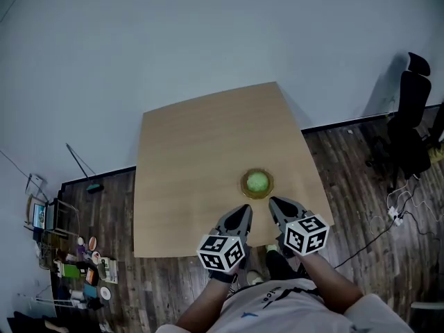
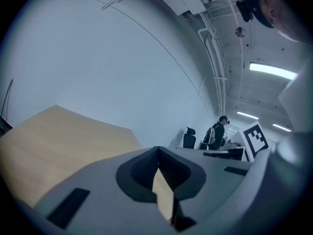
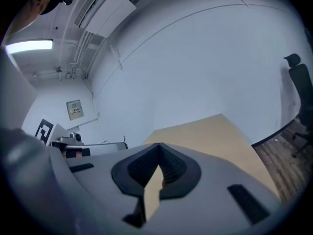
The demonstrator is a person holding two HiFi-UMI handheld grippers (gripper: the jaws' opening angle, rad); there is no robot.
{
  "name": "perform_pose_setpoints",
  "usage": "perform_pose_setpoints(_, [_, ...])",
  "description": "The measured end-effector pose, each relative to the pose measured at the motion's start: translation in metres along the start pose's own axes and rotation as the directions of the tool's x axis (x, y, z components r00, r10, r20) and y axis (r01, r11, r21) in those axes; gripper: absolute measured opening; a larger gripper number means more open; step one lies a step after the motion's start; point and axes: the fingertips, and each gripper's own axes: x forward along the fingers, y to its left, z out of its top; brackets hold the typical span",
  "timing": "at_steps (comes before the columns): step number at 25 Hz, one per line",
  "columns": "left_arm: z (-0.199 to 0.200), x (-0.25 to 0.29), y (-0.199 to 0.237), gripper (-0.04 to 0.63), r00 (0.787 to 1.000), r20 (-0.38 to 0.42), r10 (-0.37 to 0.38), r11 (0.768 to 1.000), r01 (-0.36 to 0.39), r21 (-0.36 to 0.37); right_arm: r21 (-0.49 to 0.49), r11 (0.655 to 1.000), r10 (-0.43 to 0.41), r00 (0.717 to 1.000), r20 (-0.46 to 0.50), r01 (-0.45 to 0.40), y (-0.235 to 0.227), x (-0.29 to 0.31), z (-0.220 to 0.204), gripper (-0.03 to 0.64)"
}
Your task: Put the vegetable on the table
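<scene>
Seen from above, nearest the viewer, the person's two forearms are reaching forward over the near edge of a pale wooden table (image 1: 208, 151), each hand holding a grey two-jaw tool with a black-and-white marker cube on it. The left gripper (image 1: 243, 210) is hovering at the table's near edge with its jaws pressed together at the tips, nothing between them; only a sliver of tabletop is showing through the gap lower down. The right gripper (image 1: 275, 202) is hovering just beside it in the same way, tips meeting and pinching nothing. Both are pointing away from the person and leaning slightly toward each other. Just beyond the tips, and lying between the lines the two tools are pointing along, a round green vegetable (image 1: 257, 182) is sitting inside a small yellowish bowl (image 1: 243, 185) that is standing on the tabletop. The vegetable is looking ball-shaped from here, with no long side to line up with, and it is appearing a shade closer to the right gripper than to the left, though either seems able to reach it. Neither gripper camera is showing the vegetable, only bare tabletop ahead. The bowl being on the table, this could be the vegetable already delivered in its bowl, or the vegetable waiting to be lifted out onto the wood; the pictures are not settling which. Further off, the rest of the tabletop is stretching toward a plain white wall, with dark plank floor (image 1: 347, 165) around it and a black office chair (image 1: 413, 116) standing at the far right
</scene>
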Motion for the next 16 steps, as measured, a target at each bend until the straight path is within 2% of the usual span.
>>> perform_pose_setpoints(16, [0.015,-0.024,-0.009,0.014,0.999,0.051,0.013,0.998,-0.016,0.059,-0.06,0.998,0.006,0.999,0.044,-0.003,0.02,-0.016,0.005,0.014])
